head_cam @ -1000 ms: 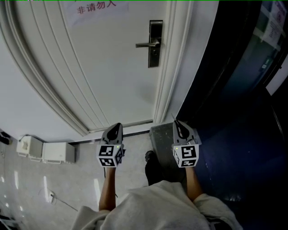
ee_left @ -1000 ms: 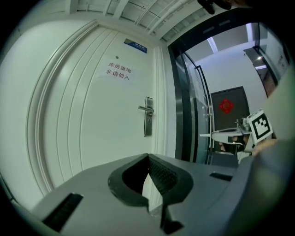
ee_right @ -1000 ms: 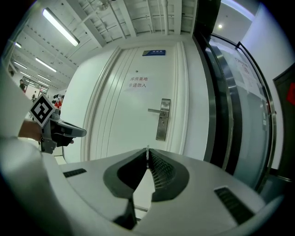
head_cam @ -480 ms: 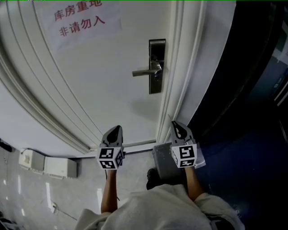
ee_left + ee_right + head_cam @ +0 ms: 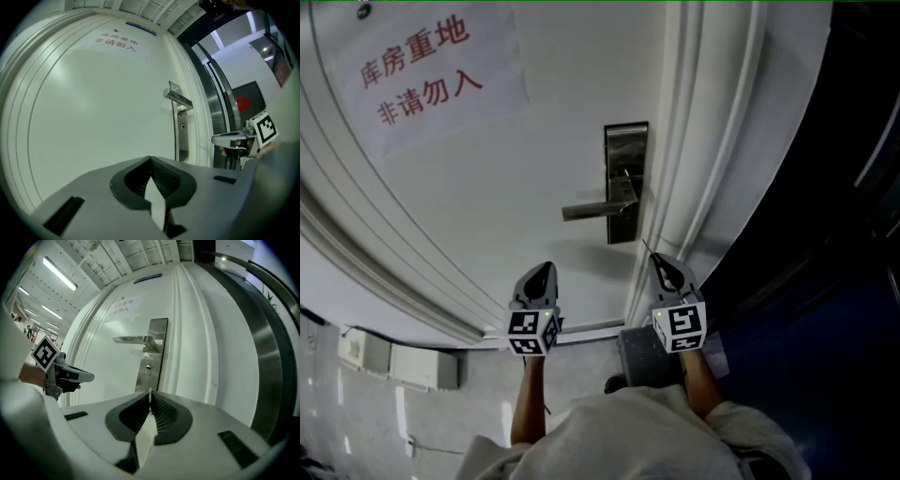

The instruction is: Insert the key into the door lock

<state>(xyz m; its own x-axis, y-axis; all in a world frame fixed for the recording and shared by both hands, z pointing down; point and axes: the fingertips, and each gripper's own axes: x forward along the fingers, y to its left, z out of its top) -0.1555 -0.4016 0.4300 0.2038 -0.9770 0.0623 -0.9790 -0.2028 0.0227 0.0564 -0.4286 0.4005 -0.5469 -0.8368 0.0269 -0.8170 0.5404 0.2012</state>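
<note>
Before the white door (image 5: pixel 534 187), the right gripper (image 5: pixel 150 405) was clamped on the key (image 5: pixel 150 395), apart from the lock plate (image 5: pixel 153 352), while the left gripper (image 5: pixel 150 161) was closed, empty.

My head cam looked steeply down at the door (image 5: pixel 516 187); both gripper views faced it level, close, sharing the lock plate (image 5: pixel 625 155).

Paper notice (image 5: pixel 422 70) (red print), white boxes (image 5: pixel 422 370)

Grey left gripper (image 5: pixel 545 268) and right gripper (image 5: pixel 657 260), black-and-white marker cubes (image 5: pixel 532 331) on both, loose pale grey top (image 5: pixel 628 436).
</note>
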